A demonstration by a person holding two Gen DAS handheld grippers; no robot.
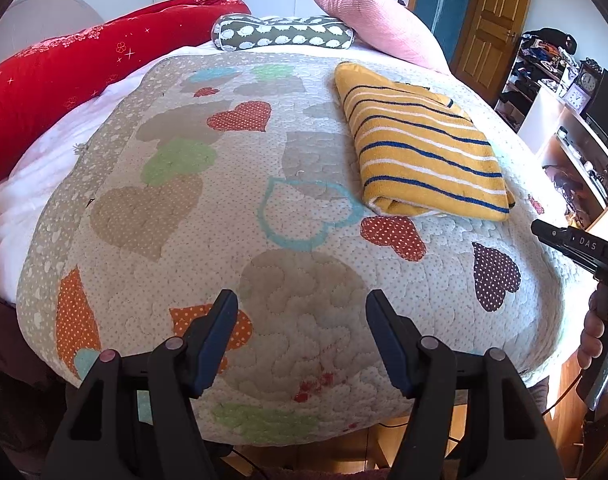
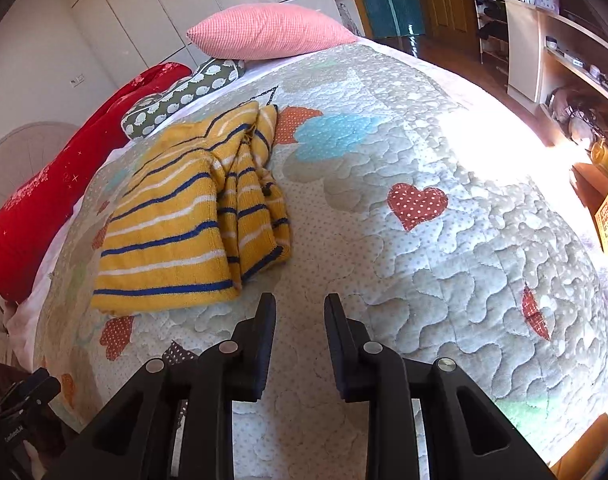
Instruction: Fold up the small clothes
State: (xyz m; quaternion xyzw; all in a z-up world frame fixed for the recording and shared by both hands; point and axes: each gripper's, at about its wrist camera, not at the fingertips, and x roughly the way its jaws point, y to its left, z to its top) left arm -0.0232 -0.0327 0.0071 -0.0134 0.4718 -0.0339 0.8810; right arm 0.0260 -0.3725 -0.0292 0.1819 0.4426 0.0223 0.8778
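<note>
A yellow knitted garment with blue and white stripes (image 1: 420, 148) lies folded on the heart-patterned quilt (image 1: 231, 200), toward the right side of the bed. In the right wrist view the same garment (image 2: 183, 220) lies up and to the left of my right gripper (image 2: 299, 308), whose jaws stand a little apart with only quilt (image 2: 444, 240) between them. My left gripper (image 1: 301, 304) hovers over the near part of the quilt, jaws wide apart and empty, well short of the garment. The right gripper's body (image 1: 576, 244) shows at the right edge of the left wrist view, held by a hand.
A pink pillow (image 1: 376, 24), a grey patterned bolster (image 1: 283, 34) and a red blanket (image 1: 71, 72) lie at the head of the bed. Shelves with clutter (image 1: 564, 92) and a wooden door (image 1: 492, 20) stand to the right. The quilt's near edge drops to a wooden floor.
</note>
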